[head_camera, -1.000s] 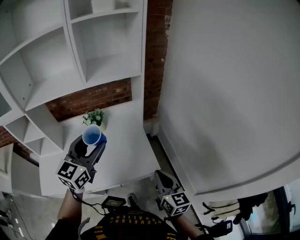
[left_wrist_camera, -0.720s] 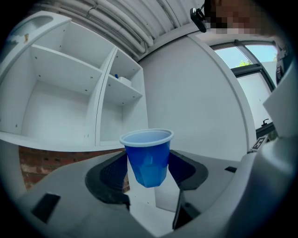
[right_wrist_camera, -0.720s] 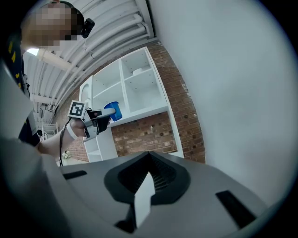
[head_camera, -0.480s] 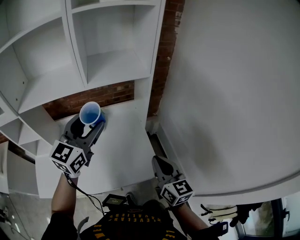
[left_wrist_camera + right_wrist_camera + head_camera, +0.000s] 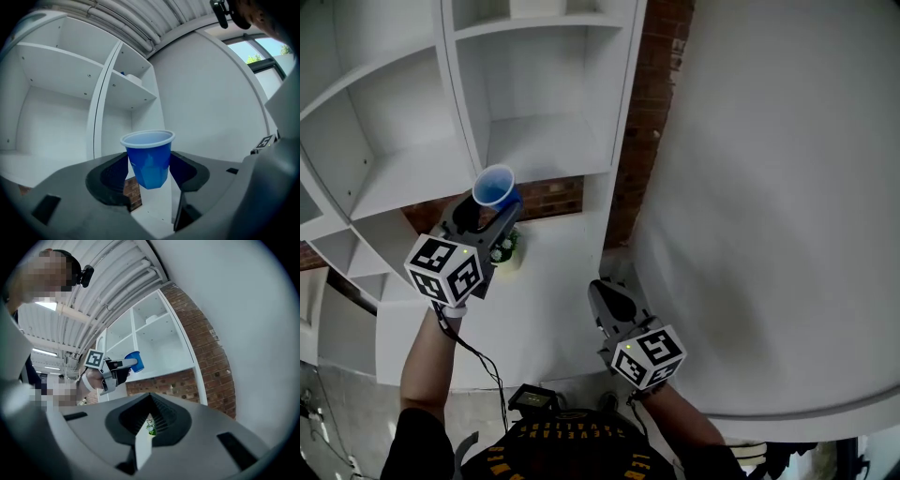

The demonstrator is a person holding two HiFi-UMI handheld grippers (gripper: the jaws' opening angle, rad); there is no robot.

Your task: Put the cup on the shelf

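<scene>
A blue plastic cup (image 5: pixel 495 186) stands upright between the jaws of my left gripper (image 5: pixel 490 204), which is shut on its lower half. In the left gripper view the cup (image 5: pixel 149 158) hangs in front of the white shelf unit (image 5: pixel 61 117), level with an open compartment. From above, the cup is just before the front edge of a shelf board (image 5: pixel 546 141). My right gripper (image 5: pixel 607 298) is lower and to the right, jaws together and holding nothing. The right gripper view shows the left gripper (image 5: pixel 123 364) with the cup (image 5: pixel 134 360) in front of the shelf.
A small potted plant (image 5: pixel 504 248) sits on the white counter (image 5: pixel 553 309) under the shelves, against a brick wall (image 5: pixel 652 103). A large white curved wall (image 5: pixel 787 206) fills the right side. A box (image 5: pixel 133 79) lies in an upper compartment.
Both grippers have risen and moved toward the shelf. The cup has gone from above the counter and plant up to the shelf board's front edge.
</scene>
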